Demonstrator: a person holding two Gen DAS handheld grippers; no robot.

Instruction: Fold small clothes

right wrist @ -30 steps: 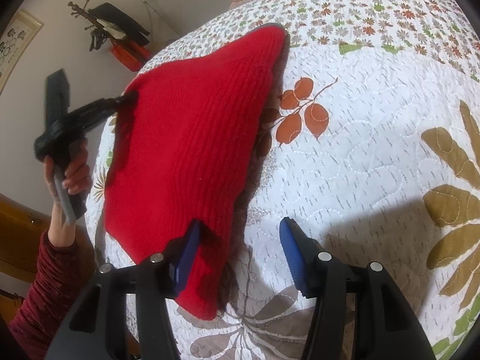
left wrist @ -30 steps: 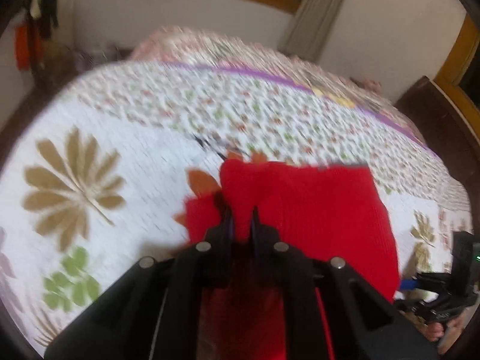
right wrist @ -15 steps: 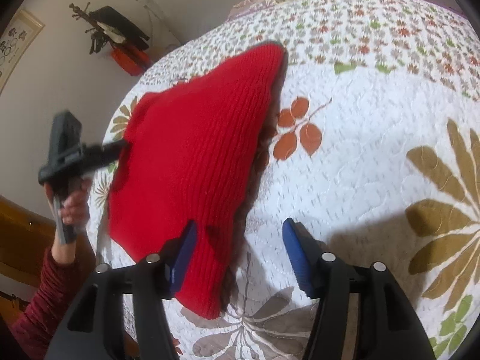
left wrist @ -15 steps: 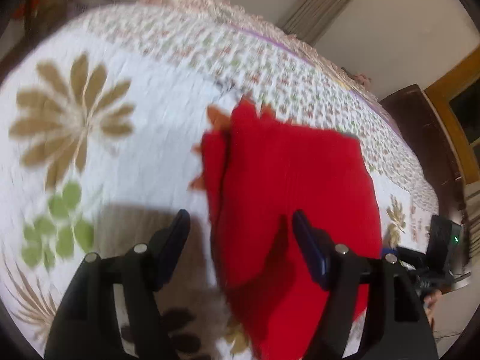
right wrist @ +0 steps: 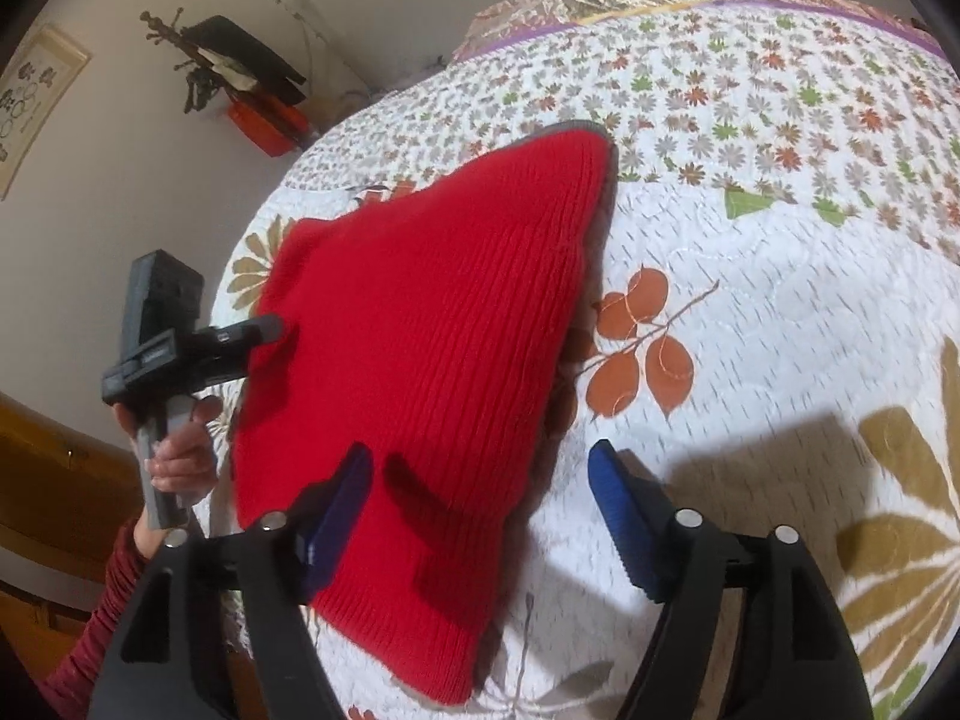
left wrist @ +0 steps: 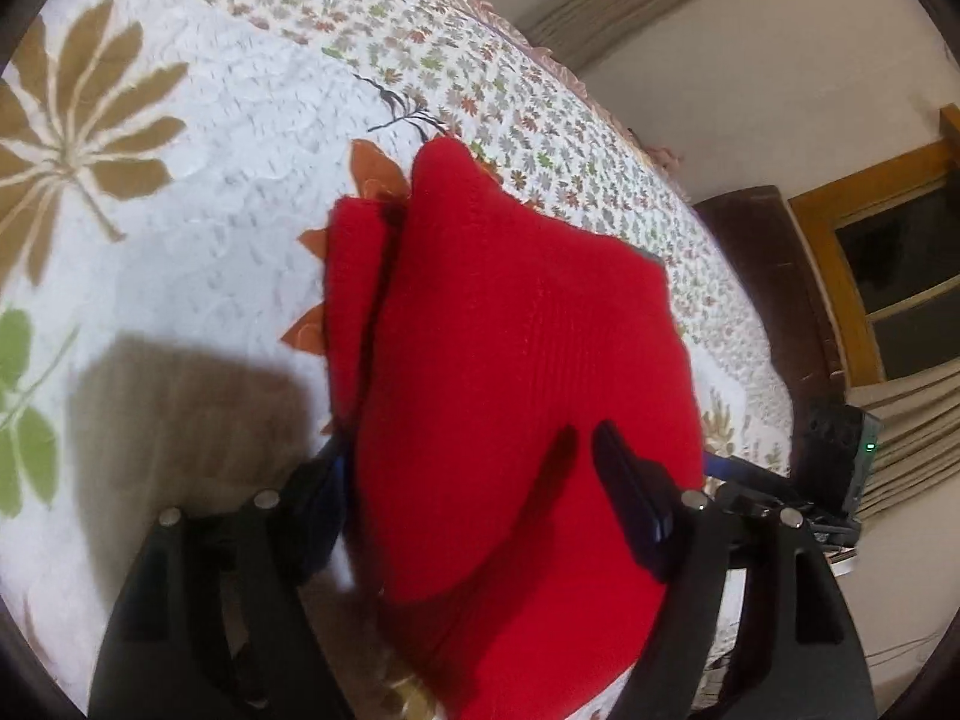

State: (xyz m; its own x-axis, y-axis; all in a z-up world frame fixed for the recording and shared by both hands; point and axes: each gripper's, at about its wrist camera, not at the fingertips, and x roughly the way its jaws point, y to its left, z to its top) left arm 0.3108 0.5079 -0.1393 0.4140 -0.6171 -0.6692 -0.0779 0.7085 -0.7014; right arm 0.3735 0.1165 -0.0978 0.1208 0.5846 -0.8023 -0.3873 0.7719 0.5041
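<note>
A red knit garment point(left wrist: 528, 360) lies folded on the flowered quilt point(left wrist: 180, 240), a narrower layer showing along its left side. My left gripper point(left wrist: 480, 474) is open and straddles the garment's near end; the cloth hides part of the left finger. In the right wrist view the same garment point(right wrist: 432, 330) spreads from the quilt's point(right wrist: 780, 300) middle toward me. My right gripper point(right wrist: 480, 504) is open, its left finger over the garment's near corner and its right finger over bare quilt. The left gripper point(right wrist: 264, 330), held by a hand point(right wrist: 180, 456), touches the garment's left edge.
The bed's dark wooden end point(left wrist: 774, 276), a curtain point(left wrist: 630, 6) and a wood-framed window point(left wrist: 900, 276) stand beyond the quilt. A coat rack point(right wrist: 234, 66) with hanging things and a framed picture point(right wrist: 36, 96) are by the wall at left.
My left gripper, shut on the red garment a second ago, has opened and let it go; the cloth now rests on the quilt. The right gripper stayed open and barely shifted.
</note>
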